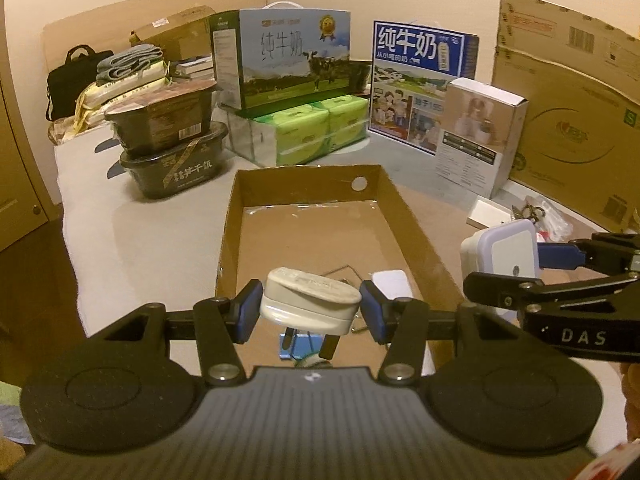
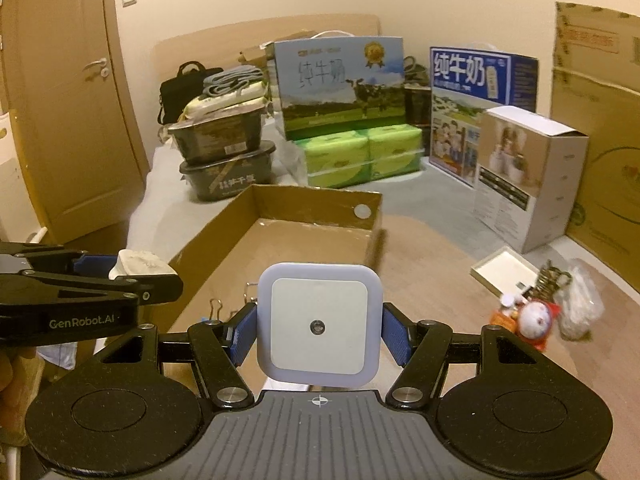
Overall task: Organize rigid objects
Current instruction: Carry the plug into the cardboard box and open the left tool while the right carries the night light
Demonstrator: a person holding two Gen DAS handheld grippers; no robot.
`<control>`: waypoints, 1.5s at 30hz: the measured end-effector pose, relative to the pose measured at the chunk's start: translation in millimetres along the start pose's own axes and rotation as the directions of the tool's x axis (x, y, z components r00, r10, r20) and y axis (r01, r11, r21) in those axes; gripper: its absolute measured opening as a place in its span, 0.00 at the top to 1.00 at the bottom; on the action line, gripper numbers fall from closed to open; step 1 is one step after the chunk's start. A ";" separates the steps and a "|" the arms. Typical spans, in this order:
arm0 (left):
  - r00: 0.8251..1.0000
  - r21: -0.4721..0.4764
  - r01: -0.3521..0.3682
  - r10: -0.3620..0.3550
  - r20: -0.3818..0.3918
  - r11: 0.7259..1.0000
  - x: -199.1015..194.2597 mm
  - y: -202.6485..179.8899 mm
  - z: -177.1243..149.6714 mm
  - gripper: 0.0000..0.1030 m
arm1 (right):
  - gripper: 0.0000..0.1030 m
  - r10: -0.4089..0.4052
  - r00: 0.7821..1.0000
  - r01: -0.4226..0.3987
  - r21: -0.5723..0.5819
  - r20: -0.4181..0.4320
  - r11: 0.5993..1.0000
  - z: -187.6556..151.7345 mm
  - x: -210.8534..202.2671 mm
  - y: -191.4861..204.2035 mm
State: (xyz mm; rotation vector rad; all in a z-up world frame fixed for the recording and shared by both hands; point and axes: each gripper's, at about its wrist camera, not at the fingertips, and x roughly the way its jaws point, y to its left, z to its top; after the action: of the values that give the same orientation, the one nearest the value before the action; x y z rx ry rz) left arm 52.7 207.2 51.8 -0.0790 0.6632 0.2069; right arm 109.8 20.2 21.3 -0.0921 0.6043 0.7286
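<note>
White plug adapter (image 1: 310, 298): clamped between the blue pads (image 1: 250, 310) of the left gripper (image 1: 310, 308), pads pressing both ends. Its prongs point down. Held above the near end of the open cardboard box (image 1: 230, 216), not touching the floor of it.

Square night light (image 2: 319, 326): white face, pale lilac rim, small round sensor at centre. Gripped at both side edges by the right gripper (image 2: 319, 336), face toward the camera. In the left wrist view it sits at 3 o'clock of the adapter, just outside the box's right wall; the two grippers are side by side, near each other but apart.

Box interior: a bent wire piece (image 1: 344, 272) and a flat white item (image 1: 392, 284) lie on the floor at the near end, behind the adapter. Round hole (image 1: 359, 183) in the far wall. Binder clips (image 2: 218, 306) show at 9 o'clock of the night light in the right wrist view.

Outward, right wrist view: small white tray (image 2: 504, 270) and a toy figure (image 2: 534, 318) at 3 o'clock of the night light, with a clear plastic bag (image 2: 580, 304) beside them.

Beyond the box, at 12 o'clock: a green tissue pack (image 1: 308, 128) bearing a milk carton case (image 1: 288, 56). At 10 o'clock, two stacked black food tubs (image 1: 168, 140). At 1 o'clock, a blue milk case (image 1: 420, 80) and a white product box (image 1: 480, 136). Large cardboard carton (image 1: 568, 112) at 2 o'clock.
</note>
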 end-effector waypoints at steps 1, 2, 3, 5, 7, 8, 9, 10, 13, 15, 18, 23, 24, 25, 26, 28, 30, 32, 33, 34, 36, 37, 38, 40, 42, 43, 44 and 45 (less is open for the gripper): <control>1.000 -0.005 0.003 -0.004 -0.003 1.000 3.7 3.2 1.7 0.52 | 0.37 0.003 1.000 -0.003 -0.002 -0.003 1.000 2.3 5.1 1.0; 1.000 -0.011 0.007 -0.007 -0.005 1.000 7.4 6.6 3.6 0.52 | 0.37 0.004 1.000 -0.004 -0.003 -0.006 1.000 4.6 10.4 1.5; 1.000 -0.014 0.009 -0.009 -0.007 1.000 11.8 10.3 5.9 0.52 | 0.37 0.005 1.000 -0.005 -0.005 -0.010 1.000 6.5 15.6 1.9; 1.000 -0.012 0.005 -0.006 -0.009 1.000 18.8 15.0 9.8 0.52 | 0.37 0.005 1.000 -0.005 -0.006 -0.018 1.000 10.3 26.5 2.2; 1.000 -0.010 0.003 -0.003 -0.012 1.000 27.2 20.0 13.9 0.52 | 0.37 0.004 1.000 -0.004 -0.007 -0.027 1.000 13.8 36.9 2.0; 1.000 -0.008 0.001 -0.001 -0.013 1.000 31.0 21.8 15.5 0.52 | 0.37 0.002 0.999 -0.003 -0.009 -0.032 1.000 15.1 41.7 1.6; 1.000 -0.004 0.000 0.000 -0.015 1.000 35.9 23.8 17.6 0.52 | 0.37 0.001 0.999 -0.002 -0.011 -0.037 1.000 16.5 46.6 1.3; 1.000 -0.001 -0.001 0.001 -0.018 1.000 40.6 25.5 19.3 0.52 | 0.37 -0.001 0.999 0.001 -0.012 -0.043 1.000 18.2 51.9 0.4; 1.000 0.008 0.000 0.000 -0.026 1.000 52.8 29.1 23.1 0.52 | 0.37 -0.006 0.998 0.005 -0.009 -0.060 1.000 22.3 66.7 -3.0; 0.999 0.007 0.005 -0.004 -0.032 1.000 61.7 32.4 25.8 0.52 | 0.37 -0.009 0.998 0.008 -0.007 -0.067 1.000 25.4 75.7 -4.9; 0.999 0.011 0.003 -0.003 -0.040 1.000 74.5 35.3 30.0 0.52 | 0.37 -0.008 0.998 0.008 -0.004 -0.070 1.000 31.1 88.5 -8.3; 0.999 0.030 0.005 -0.004 -0.047 1.000 94.9 39.3 39.7 0.52 | 0.37 -0.015 0.997 0.013 -0.022 -0.077 1.000 42.1 111.7 -13.4; 0.999 0.030 0.007 -0.005 -0.048 1.000 99.0 40.2 41.8 0.52 | 0.37 -0.015 0.997 0.013 -0.024 -0.080 1.000 43.9 116.4 -14.4; 0.999 0.029 0.009 -0.007 -0.049 1.000 102.9 41.3 43.8 0.52 | 0.37 -0.014 0.997 0.012 -0.027 -0.082 1.000 45.8 121.5 -15.7; 0.999 0.029 0.010 -0.009 -0.050 1.000 105.9 42.4 45.7 0.52 | 0.37 -0.015 0.996 0.013 -0.029 -0.084 1.000 47.4 125.6 -16.2; 0.999 0.029 0.011 -0.010 -0.052 1.000 113.1 44.9 49.1 0.52 | 0.37 -0.017 0.996 0.014 -0.031 -0.086 0.999 51.1 134.8 -18.4; 0.998 0.031 0.008 -0.006 -0.055 0.999 121.1 47.4 51.7 0.52 | 0.37 -0.018 0.996 0.015 -0.035 -0.088 0.999 53.9 142.8 -20.3; 0.998 0.030 0.006 -0.004 -0.062 1.000 129.2 49.5 53.0 0.52 | 0.37 -0.020 0.996 0.017 -0.035 -0.092 0.999 56.0 151.0 -22.7; 0.998 0.033 0.005 -0.003 -0.066 0.999 132.6 49.8 53.2 0.52 | 0.37 -0.020 0.995 0.017 -0.034 -0.095 0.999 56.7 154.7 -23.8; 0.998 0.037 0.006 -0.003 -0.068 0.999 135.4 49.7 53.1 0.52 | 0.37 -0.019 0.995 0.016 -0.031 -0.096 0.999 57.3 158.2 -25.4; 0.997 0.043 0.012 -0.009 -0.073 0.999 140.5 49.0 52.8 0.52 | 0.37 -0.020 0.995 0.017 -0.029 -0.097 0.999 57.6 162.0 -27.3; 0.997 0.045 0.016 -0.012 -0.076 0.999 142.7 48.3 52.5 0.52 | 0.37 -0.019 0.995 0.017 -0.027 -0.098 0.999 57.3 163.4 -28.3; 0.997 0.047 0.020 -0.016 -0.078 0.999 144.5 47.4 52.5 0.52 | 0.37 -0.019 0.995 0.017 -0.029 -0.096 0.999 57.2 164.5 -29.0; 0.996 0.045 0.028 -0.024 -0.085 0.999 147.6 46.1 52.5 0.49 | 0.37 -0.015 0.995 0.012 -0.030 -0.096 0.999 57.1 165.8 -29.6; 0.998 0.049 0.023 -0.020 -0.060 0.999 145.2 44.4 52.7 0.35 | 0.37 -0.011 0.995 0.009 -0.025 -0.099 1.000 57.5 167.0 -30.0; 0.998 0.051 0.026 -0.023 -0.053 0.998 143.5 43.8 53.4 0.35 | 0.37 -0.010 0.995 0.008 -0.025 -0.099 1.000 57.3 167.0 -30.0; 0.998 0.052 0.029 -0.026 -0.050 0.998 142.3 43.2 54.2 0.35 | 0.37 -0.008 0.995 0.005 -0.023 -0.100 1.000 57.1 166.7 -30.0; 0.999 0.053 0.027 -0.024 -0.044 0.998 140.4 43.2 55.0 0.35 | 0.37 -0.008 0.995 0.006 -0.022 -0.100 1.000 56.8 166.3 -29.4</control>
State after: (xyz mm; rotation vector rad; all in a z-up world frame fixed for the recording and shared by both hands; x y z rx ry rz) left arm 184.5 280.2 7.9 -0.0411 0.7104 0.1631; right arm 253.8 113.6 -26.6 -0.1513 0.6911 0.7270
